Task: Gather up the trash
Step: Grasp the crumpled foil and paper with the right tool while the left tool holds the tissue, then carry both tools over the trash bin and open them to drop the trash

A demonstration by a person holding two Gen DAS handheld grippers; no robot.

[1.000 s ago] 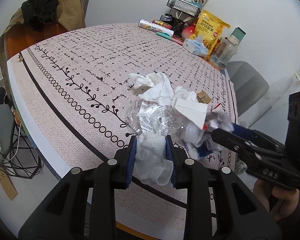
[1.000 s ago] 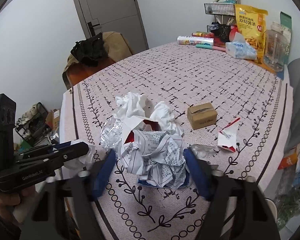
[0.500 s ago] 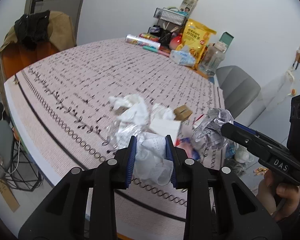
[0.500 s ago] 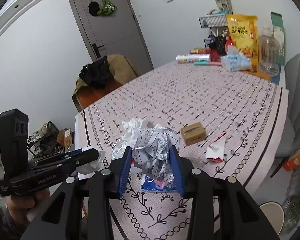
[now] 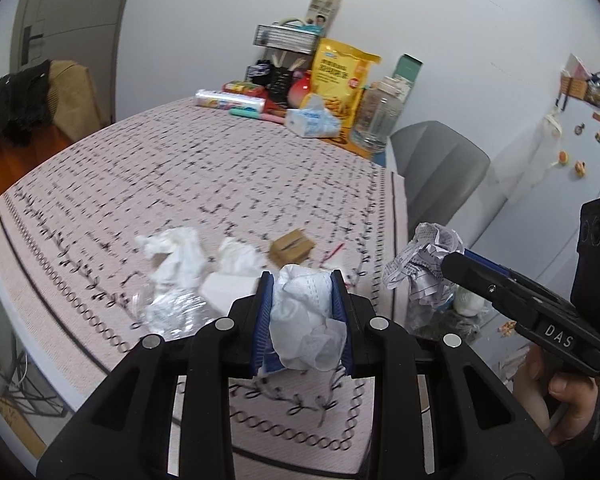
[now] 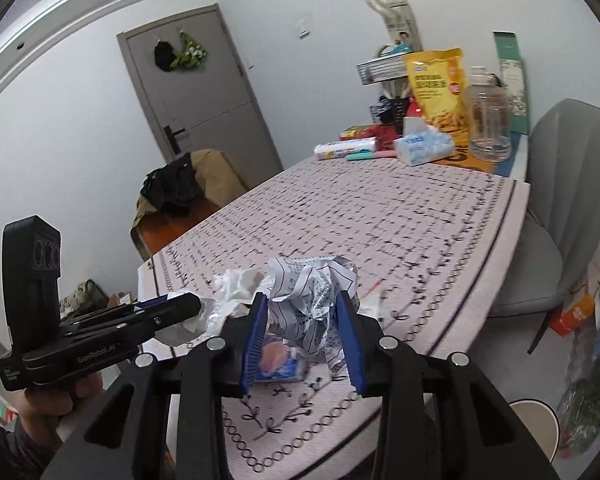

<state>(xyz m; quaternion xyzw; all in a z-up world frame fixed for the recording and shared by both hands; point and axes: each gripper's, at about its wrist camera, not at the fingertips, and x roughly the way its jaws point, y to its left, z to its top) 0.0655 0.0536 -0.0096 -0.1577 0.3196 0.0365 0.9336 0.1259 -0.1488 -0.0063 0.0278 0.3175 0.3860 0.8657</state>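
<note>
The counter [image 5: 228, 168], under a pale patterned cloth, has its near edge just below both tools and its right edge next to a grey chair [image 5: 436, 168]; the broad middle of the cloth is bare, and boxes, a yellow snack bag [image 5: 340, 80], a tissue pack [image 5: 312, 122] and a clear jar [image 5: 378, 120] crowd the far end against the wall.

The left tool [image 5: 302, 312] pinches a crumpled white tissue [image 5: 306, 316] between its blue pads [image 5: 260, 320]. The wad fills the gap between them, hangs a little below them, and is held off the cloth above the near edge. It runs roughly lengthwise along the fingers, with no clear pointing end.

The right tool [image 6: 302, 336] is closed on a ball of crumpled printed paper [image 6: 312, 300], which bulges above the blue pads [image 6: 254, 340]. In the left wrist view this paper [image 5: 424, 264] hangs out past the counter's right edge, over the floor.

On the cloth near the tools lie another white tissue wad [image 5: 176, 256], a second smaller one [image 5: 240, 260], a crinkled clear plastic wrapper [image 5: 168, 308], a small brown cardboard box [image 5: 292, 246] and a red-and-white scrap [image 5: 336, 254]. A blue-and-pink packet [image 6: 278, 364] lies on the cloth directly under the right tool's held paper.
</note>
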